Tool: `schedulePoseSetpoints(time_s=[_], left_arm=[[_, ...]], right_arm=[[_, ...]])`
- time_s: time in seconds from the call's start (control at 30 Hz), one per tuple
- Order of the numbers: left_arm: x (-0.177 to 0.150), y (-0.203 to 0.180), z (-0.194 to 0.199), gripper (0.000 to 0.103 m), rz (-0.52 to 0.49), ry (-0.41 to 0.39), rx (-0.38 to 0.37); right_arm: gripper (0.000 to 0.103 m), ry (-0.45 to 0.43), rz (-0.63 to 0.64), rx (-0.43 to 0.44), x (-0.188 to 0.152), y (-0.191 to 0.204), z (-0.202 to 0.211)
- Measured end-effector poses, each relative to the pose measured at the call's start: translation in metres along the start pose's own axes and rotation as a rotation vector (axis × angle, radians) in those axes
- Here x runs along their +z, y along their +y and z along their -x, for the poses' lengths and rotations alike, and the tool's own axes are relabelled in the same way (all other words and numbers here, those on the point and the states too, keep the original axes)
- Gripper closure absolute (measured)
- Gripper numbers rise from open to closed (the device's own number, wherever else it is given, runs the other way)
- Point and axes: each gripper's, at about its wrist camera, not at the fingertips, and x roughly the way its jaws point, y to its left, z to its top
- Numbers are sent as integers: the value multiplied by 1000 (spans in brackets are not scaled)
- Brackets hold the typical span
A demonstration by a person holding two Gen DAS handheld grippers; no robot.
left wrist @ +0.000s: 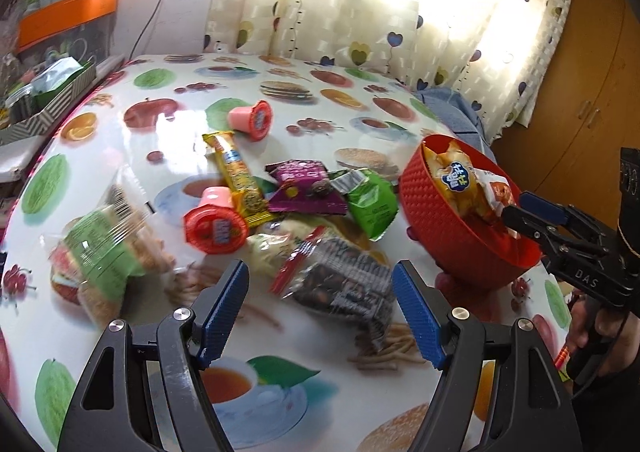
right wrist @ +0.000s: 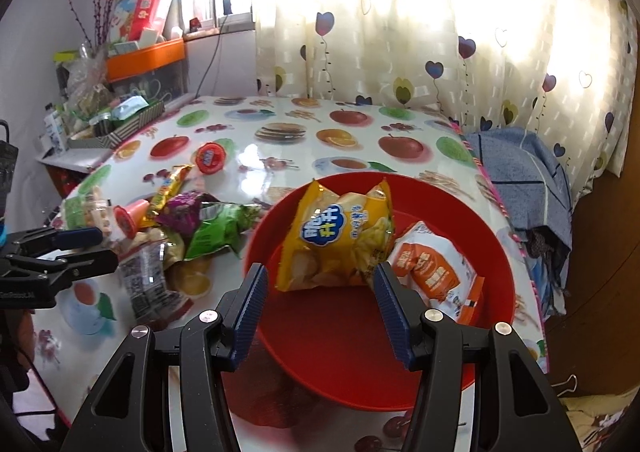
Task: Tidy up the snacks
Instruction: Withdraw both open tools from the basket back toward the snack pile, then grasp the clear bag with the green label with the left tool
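Note:
A red bowl [right wrist: 496, 252] on the fruit-print table holds a yellow chip bag [right wrist: 336, 240] and an orange-and-white packet [right wrist: 436, 272]. My right gripper [right wrist: 320, 304] is open and empty over the bowl's near rim, just in front of the yellow bag; it also shows in the left wrist view [left wrist: 520, 216]. My left gripper [left wrist: 320, 308] is open and empty, its fingers either side of a clear bag of dark snacks [left wrist: 340, 280]. Behind it lie a green packet [left wrist: 372, 204], a purple packet [left wrist: 304, 192], a yellow bar [left wrist: 240, 176] and two pink jelly cups [left wrist: 214, 226] [left wrist: 252, 120].
A clear bag with a green label [left wrist: 104, 252] lies at the table's left. A striped box of clutter [left wrist: 52, 100] and an orange shelf [left wrist: 64, 16] stand past the left edge. Curtains hang behind. Blue cloth [right wrist: 520, 180] and a wooden cabinet [left wrist: 580, 92] are on the right.

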Motion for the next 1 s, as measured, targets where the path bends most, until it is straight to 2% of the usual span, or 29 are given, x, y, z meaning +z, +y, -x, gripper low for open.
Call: schedulePoseSetpoints(time_s=[0.53, 1.0], left_arm=[[-4, 21, 16, 28, 40, -21, 26], [-1, 42, 28, 28, 74, -57, 63]], right_arm=[[49, -2, 29, 74, 4, 32, 5], [49, 25, 61, 128, 7, 56, -8]])
